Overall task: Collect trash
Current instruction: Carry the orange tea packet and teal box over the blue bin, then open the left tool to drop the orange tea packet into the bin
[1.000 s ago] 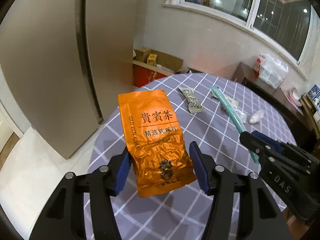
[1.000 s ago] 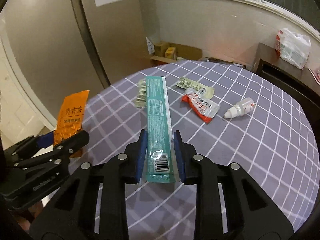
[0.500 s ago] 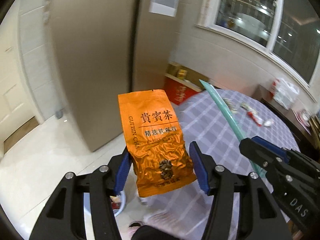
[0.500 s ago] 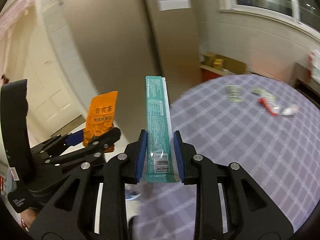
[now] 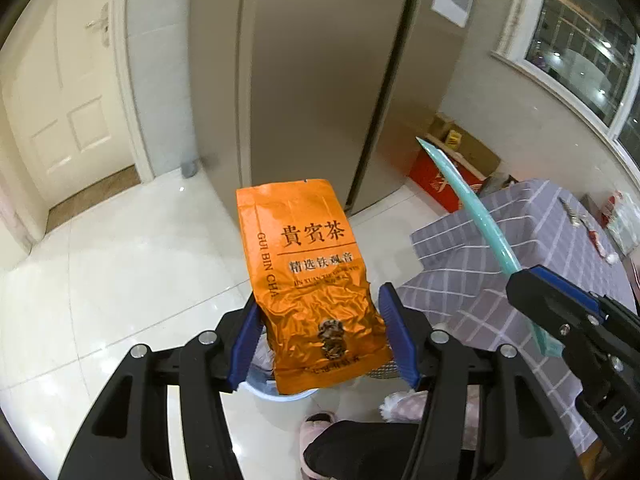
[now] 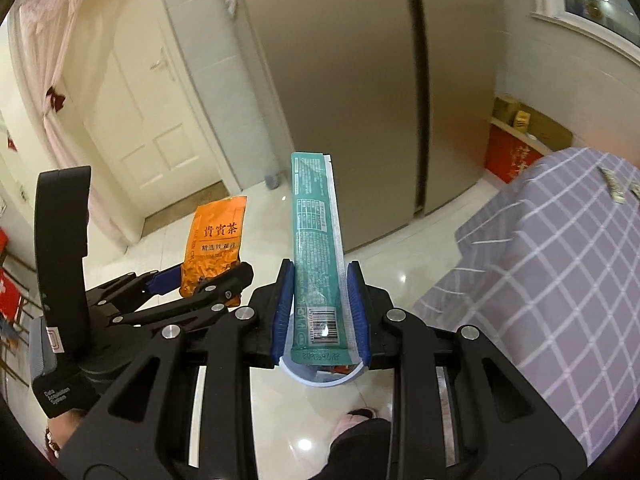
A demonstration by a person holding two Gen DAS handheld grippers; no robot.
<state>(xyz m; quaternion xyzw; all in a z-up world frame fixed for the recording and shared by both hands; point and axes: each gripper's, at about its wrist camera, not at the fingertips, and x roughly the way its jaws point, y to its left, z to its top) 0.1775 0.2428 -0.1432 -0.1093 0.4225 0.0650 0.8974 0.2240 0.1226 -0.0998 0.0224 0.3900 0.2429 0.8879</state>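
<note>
- The orange tea packet [image 5: 310, 280] is clamped by its lower sides between the blue pads of the left tool [image 5: 320, 336], standing upright above the floor.
- The long teal wrapper [image 6: 318, 256] is pinched at its barcode end in the narrow jaws of the right tool [image 6: 320, 312] and points up and away.
- Beneath each tool a pale blue round rim shows, taken to be the waste bin [image 5: 280, 394] (most of it is hidden behind the packet and the pads).
- The table [image 5: 560, 240] with its checked purple cloth lies to the right, with a few small wrappers left on its far part; these cannot be read clearly.
- The step in hand is judged to be the drop into the bin.
- To do it well, each tool should be centred over the bin mouth before anything is let go.
- The teal wrapper is long and stiff, so it is best tipped lower end first, or it may catch on the rim and fall to the white tiled floor [image 5: 120, 280].
- The two tools are close together; releasing one item at a time would avoid a knock.
</note>
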